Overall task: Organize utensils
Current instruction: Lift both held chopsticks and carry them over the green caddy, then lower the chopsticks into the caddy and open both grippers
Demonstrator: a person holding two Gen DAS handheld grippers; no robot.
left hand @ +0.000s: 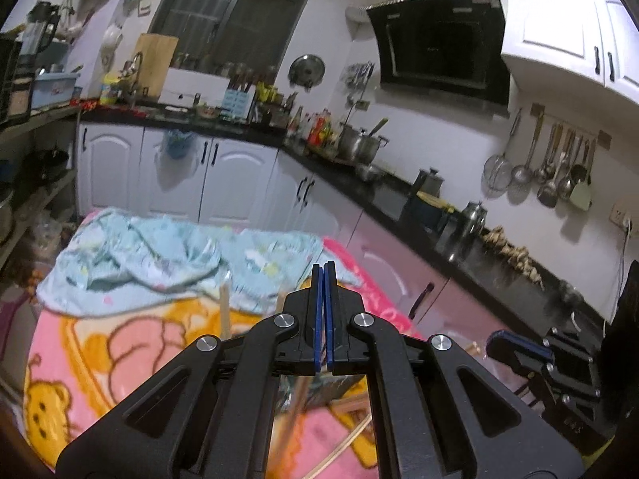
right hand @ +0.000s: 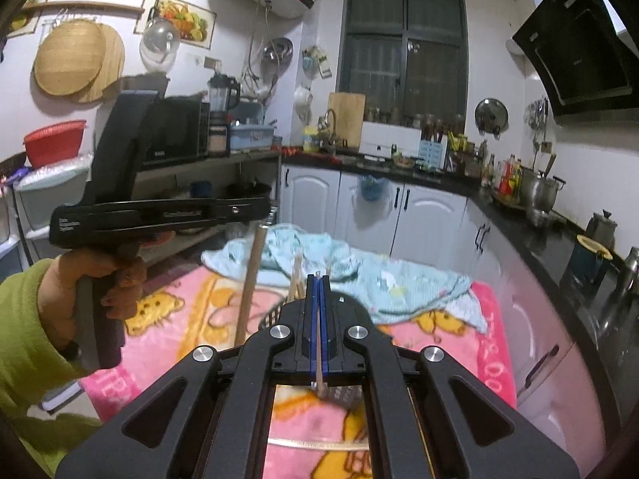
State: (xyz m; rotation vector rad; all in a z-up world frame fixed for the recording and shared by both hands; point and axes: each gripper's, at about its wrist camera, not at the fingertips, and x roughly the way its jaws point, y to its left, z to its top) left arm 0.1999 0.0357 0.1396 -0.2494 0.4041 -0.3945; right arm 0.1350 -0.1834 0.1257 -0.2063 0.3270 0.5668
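My left gripper (left hand: 324, 269) has its blue pads pressed together; in the right wrist view it (right hand: 261, 215) holds a long wooden stick (right hand: 248, 287) upright by its top end. My right gripper (right hand: 318, 279) is shut on a thin wooden chopstick (right hand: 319, 359) that runs down between its pads. A metal mesh utensil holder (right hand: 343, 393) stands under it with several chopsticks (right hand: 297, 275) poking up. More loose chopsticks (left hand: 343, 445) lie on the pink cartoon blanket (left hand: 120, 351).
A crumpled light blue cloth (right hand: 359, 275) lies at the far end of the blanket. White cabinets and a black counter (left hand: 459, 255) crowded with pots and bottles run along the right. A shelf unit (right hand: 223, 183) stands on the left.
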